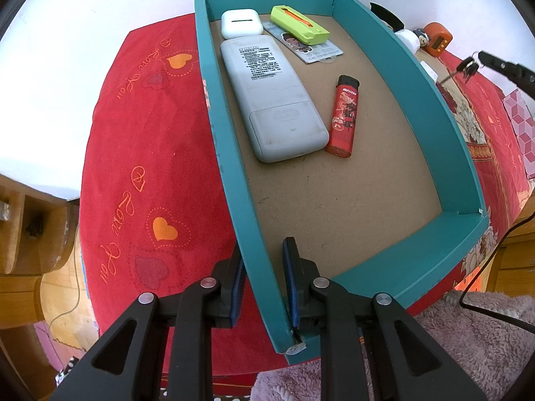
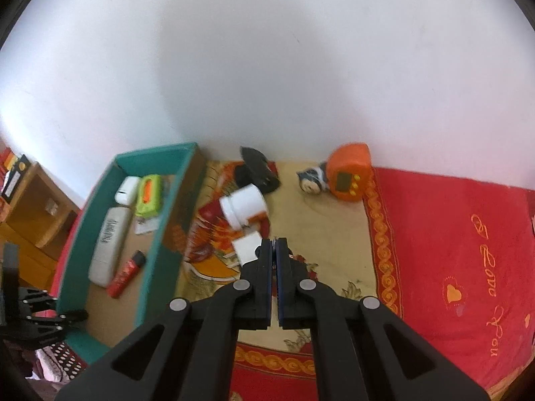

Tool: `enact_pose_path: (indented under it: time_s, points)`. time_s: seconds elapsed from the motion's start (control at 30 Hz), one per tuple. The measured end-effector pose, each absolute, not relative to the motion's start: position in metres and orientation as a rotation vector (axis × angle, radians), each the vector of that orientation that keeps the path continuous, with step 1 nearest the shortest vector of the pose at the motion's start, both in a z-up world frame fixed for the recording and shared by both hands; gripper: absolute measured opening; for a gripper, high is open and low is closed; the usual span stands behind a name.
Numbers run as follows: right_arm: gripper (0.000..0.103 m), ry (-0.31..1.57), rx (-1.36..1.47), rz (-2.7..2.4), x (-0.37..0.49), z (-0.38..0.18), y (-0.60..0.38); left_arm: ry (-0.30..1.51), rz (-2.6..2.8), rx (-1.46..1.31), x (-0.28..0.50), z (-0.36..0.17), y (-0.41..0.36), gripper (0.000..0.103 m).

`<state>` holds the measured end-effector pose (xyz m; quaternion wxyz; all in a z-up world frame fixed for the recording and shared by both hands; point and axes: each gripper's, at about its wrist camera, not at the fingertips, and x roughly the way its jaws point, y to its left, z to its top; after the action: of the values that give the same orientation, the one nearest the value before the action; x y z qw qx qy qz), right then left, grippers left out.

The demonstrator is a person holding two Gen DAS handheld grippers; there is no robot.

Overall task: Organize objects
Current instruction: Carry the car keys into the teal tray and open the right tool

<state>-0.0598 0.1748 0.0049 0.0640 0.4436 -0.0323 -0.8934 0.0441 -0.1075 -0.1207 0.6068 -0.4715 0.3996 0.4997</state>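
**Tray partly filled; keys carried toward it**

The teal tray (image 1: 431, 93) fills the centre of the left wrist view and sits at the left of the right wrist view, resting on a red cloth (image 1: 140, 153). Judged from its contents, the sorting is well under way but unfinished. Inside, toward the upper left of the tray, lie a grey remote control (image 1: 272, 100), a red lighter (image 1: 344, 117) just beside the remote's lower end, a lime-green case (image 1: 299, 25) resting on a printed card (image 1: 317, 51), and a white earbud case (image 1: 238, 21) at the far corner.

Still outside, in the middle of the right wrist view, are a white jar (image 2: 245, 205) on its side, a black object (image 2: 255, 168) behind it, a white square item (image 2: 247, 249), an orange timer (image 2: 349, 173) and a small figurine (image 2: 311, 177) touching the timer.

The left gripper (image 1: 264, 280) straddles the tray's near left wall, one finger on each side; the jaws appear to pinch that wall, steadying the tray.

The right gripper (image 2: 275, 250) has its pads pressed together. In the left wrist view, upper right, a bunch of keys (image 1: 466, 67) hangs at its tip, so it probably clamps them; they sit outside the tray's right wall.
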Motion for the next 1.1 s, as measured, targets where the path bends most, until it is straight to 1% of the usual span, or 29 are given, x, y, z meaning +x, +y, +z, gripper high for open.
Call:
enact_pose_path:
  time_s: [0.4,0.53,0.77,1.1]
  points:
    - [0.0,-0.026,1.13,-2.623,-0.059,0.056,0.12,0.906,1.183,-1.111,0.044,-0.121,-0.107,0.021]
    - [0.0,-0.004,1.088,-2.579,-0.068,0.063,0.098,0.899,1.194,-1.119,0.044,-0.121,-0.107,0.021]
    - [0.0,0.035,1.085,-2.526,-0.091,0.056,0.064,0.876,1.22,-1.137,0.043,-0.12,-0.111,0.021]
    - [0.0,0.081,1.198,-2.47,-0.125,0.023,0.042,0.862,1.24,-1.152,0.043,-0.12,-0.111,0.021]
